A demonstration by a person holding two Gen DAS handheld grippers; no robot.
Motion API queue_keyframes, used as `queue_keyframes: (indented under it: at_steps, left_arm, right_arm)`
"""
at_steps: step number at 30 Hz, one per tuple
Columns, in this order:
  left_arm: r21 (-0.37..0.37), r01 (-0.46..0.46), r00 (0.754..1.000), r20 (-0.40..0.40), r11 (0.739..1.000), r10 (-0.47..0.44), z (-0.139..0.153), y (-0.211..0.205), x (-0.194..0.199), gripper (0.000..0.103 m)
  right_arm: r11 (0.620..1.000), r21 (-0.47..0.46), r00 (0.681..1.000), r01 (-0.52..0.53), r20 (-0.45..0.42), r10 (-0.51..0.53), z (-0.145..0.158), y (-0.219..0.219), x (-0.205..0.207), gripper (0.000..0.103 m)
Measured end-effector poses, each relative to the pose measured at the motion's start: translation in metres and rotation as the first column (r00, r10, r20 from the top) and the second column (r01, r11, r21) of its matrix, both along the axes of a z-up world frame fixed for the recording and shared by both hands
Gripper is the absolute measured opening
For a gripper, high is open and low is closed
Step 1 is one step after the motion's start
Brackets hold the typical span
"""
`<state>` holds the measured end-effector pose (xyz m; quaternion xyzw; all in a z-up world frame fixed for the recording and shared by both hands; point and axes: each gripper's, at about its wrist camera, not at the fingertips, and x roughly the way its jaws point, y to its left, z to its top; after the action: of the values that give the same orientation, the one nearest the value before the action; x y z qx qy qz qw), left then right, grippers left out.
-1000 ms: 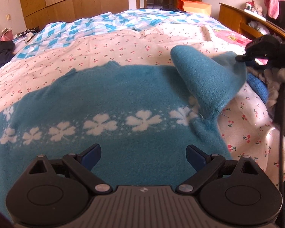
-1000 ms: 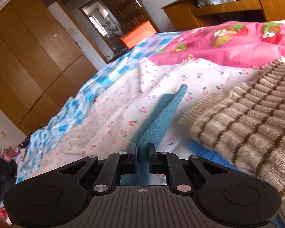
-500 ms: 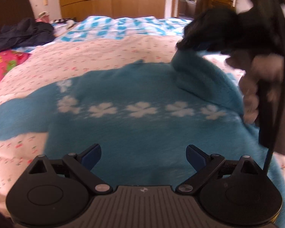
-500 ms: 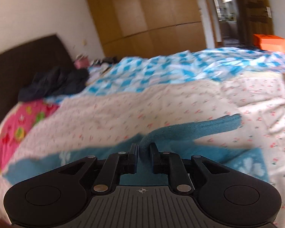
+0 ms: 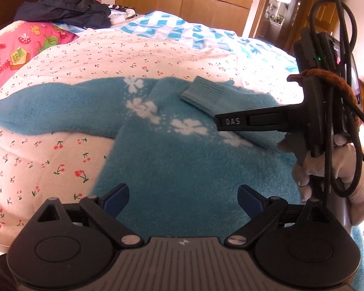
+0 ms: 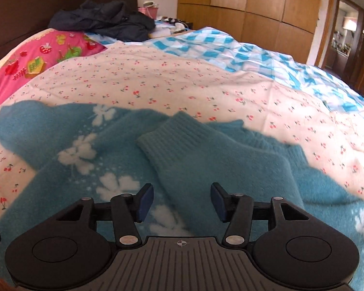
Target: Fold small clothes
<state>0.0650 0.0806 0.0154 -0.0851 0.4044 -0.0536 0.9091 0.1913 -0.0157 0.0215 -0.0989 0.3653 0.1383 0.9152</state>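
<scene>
Sweater: fuzzy turquoise knitted sweater with white clover shapes (image 6: 186, 169) lies flat on the bed, chest up, spread over the cherry-printed white quilt (image 6: 182, 82).
Folded sleeve: one sleeve with a ribbed cuff (image 5: 203, 92) is laid across the chest; the cuff rests near the neckline, touching the body of the garment.
Other sleeve: the far sleeve (image 5: 51, 111) is stretched straight out over the quilt, not yet folded.
Step in hand: judging by the lie of the cloth, the first sleeve fold is done and the second is due.
Next move: it calls for reaching across to the outstretched sleeve, pinching it near its end and carrying it over the chest without dragging the first fold.
Right tool: the right tool (image 6: 182, 201) hovers just above the folded sleeve, its blue-padded fingers spread, holding nothing.
Left tool: the left tool (image 5: 183, 200) sits low over the hem area, fingers wide apart, empty.
Material: the knit looks thick, soft and fleecy, likely to cling to itself and hold a fold; the cuff is firmer ribbing.
Surroundings: a pink strawberry-patterned pillow (image 6: 43, 58) and a dark heap of clothing (image 6: 102, 19) lie well apart at the head of the bed.
</scene>
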Motion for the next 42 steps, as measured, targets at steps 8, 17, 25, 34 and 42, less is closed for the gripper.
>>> queue_keyframes:
  at_steps: [8, 17, 25, 34, 42]
  left_arm:
    - [-0.058, -0.065, 0.998, 0.011, 0.996, 0.066, -0.001, 0.017, -0.003, 0.1]
    - [-0.048, -0.123, 0.992, -0.006, 0.991, 0.122, -0.004, 0.022, -0.001, 0.099]
    - [-0.092, -0.128, 0.992, -0.008, 0.988, 0.127, -0.005, 0.028, -0.001, 0.1]
    - [-0.072, -0.137, 0.991, -0.013, 0.988, 0.137, -0.006, 0.026, 0.0, 0.1]
    - [-0.067, -0.141, 0.99, -0.029, 0.988, 0.139, -0.009, 0.025, 0.005, 0.1]
  right_arm:
    - [1.0, 0.015, 0.999, -0.019, -0.028, 0.019, -0.002, 0.014, 0.002, 0.056]
    - [0.99, -0.128, 0.998, -0.066, 0.01, 0.068, -0.01, 0.037, 0.023, 0.037]
    - [0.995, -0.005, 0.995, -0.097, -0.02, 0.097, 0.007, 0.024, 0.011, 0.0]
    - [0.986, -0.114, 0.989, -0.124, 0.072, 0.133, 0.006, 0.036, 0.007, 0.036]
    - [0.989, -0.121, 0.996, -0.091, 0.014, 0.093, -0.02, 0.033, 0.037, 0.026]
